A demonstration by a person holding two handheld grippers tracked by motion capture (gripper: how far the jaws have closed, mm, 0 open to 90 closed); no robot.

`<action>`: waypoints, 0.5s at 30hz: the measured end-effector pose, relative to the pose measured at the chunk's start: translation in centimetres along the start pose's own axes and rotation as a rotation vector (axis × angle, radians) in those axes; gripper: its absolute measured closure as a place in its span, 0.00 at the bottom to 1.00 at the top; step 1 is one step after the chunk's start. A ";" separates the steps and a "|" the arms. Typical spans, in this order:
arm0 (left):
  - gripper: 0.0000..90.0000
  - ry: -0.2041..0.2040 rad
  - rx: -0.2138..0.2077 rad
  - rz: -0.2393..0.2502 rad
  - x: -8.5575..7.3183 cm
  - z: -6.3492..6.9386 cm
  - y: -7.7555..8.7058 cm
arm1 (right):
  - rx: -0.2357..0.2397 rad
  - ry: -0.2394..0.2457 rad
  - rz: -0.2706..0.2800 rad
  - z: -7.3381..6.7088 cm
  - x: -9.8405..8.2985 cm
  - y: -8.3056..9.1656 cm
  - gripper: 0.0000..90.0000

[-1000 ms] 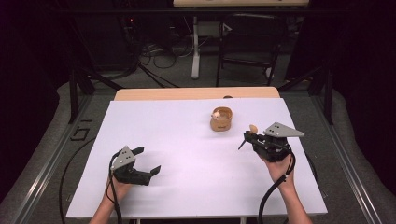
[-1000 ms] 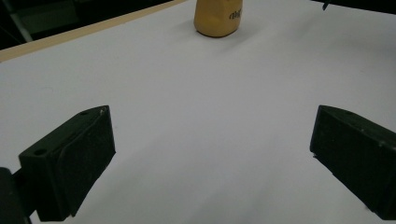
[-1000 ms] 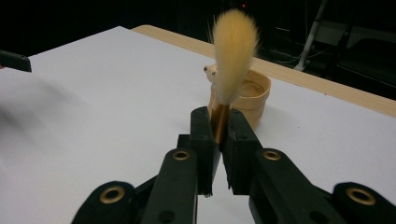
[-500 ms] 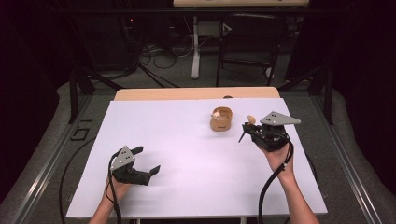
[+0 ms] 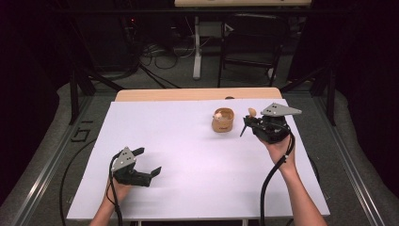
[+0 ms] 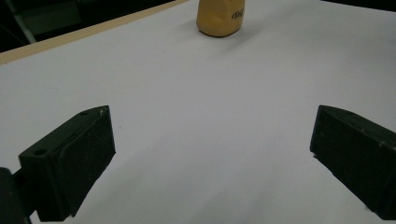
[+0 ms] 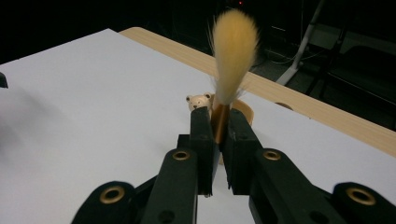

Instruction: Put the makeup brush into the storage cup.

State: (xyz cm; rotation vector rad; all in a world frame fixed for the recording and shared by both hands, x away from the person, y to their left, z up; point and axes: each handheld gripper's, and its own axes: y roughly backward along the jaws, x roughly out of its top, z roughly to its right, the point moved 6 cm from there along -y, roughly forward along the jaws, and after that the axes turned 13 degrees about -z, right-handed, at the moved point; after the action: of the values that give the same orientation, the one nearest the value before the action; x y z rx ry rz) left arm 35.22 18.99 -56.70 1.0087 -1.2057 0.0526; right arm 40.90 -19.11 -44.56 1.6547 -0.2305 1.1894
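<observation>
We have the brush (image 7: 232, 51) clamped in our right gripper (image 7: 218, 122), the jaws pinched on its gold ferrule with the tan bristles standing up past the tips. In the high view that gripper (image 5: 248, 123) hangs above the far right part of the white table (image 5: 188, 141), just right of the wooden cup (image 5: 223, 120), with the brush tip (image 5: 252, 112) showing pale above the jaws and a dark handle angling down to the left.

The cup stands upright near the far edge, right of centre, and a small bear figure (image 7: 199, 101) peeks over its rim on the side toward us. The brush is not in the cup yet; it sits beside it and apart from it.

Our left gripper (image 5: 147, 162) rests at the near left of the table, jaws spread wide with nothing between them; its own view looks across bare white surface to the cup (image 6: 220, 17) at the far side.

So we judge the pick-up done: the brush is off the table and firmly held. What seems left is to carry it over the cup, lower it in and let go.
</observation>
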 end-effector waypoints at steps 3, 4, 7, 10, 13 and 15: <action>0.00 0.003 0.000 -0.003 0.0 0.0 0.0 | 0.001 0.003 0.001 0.1 0.5 -0.1 0.93; 0.00 0.003 0.001 -0.003 0.0 0.0 0.0 | 0.000 0.006 -0.001 0.1 0.7 -0.1 0.93; 0.00 -0.001 0.007 -0.003 0.0 -0.1 0.1 | -0.003 0.009 -0.003 0.1 1.3 -0.1 0.93; 0.00 0.001 0.004 -0.005 0.0 -0.1 0.1 | -0.003 0.015 -0.003 0.2 1.7 -0.3 0.93; 0.00 -0.004 0.001 -0.006 0.0 0.0 0.0 | -0.006 0.018 0.000 0.3 2.2 -0.5 0.93; 0.00 -0.003 0.001 -0.006 0.0 0.0 0.0 | -0.006 0.020 -0.006 0.3 2.4 -0.6 0.93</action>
State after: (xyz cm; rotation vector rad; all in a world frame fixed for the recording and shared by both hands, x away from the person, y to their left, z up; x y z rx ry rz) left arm 35.23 19.05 -56.69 1.0130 -1.2059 0.0471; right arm 42.70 -18.18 -43.03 1.6370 -0.2164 1.1996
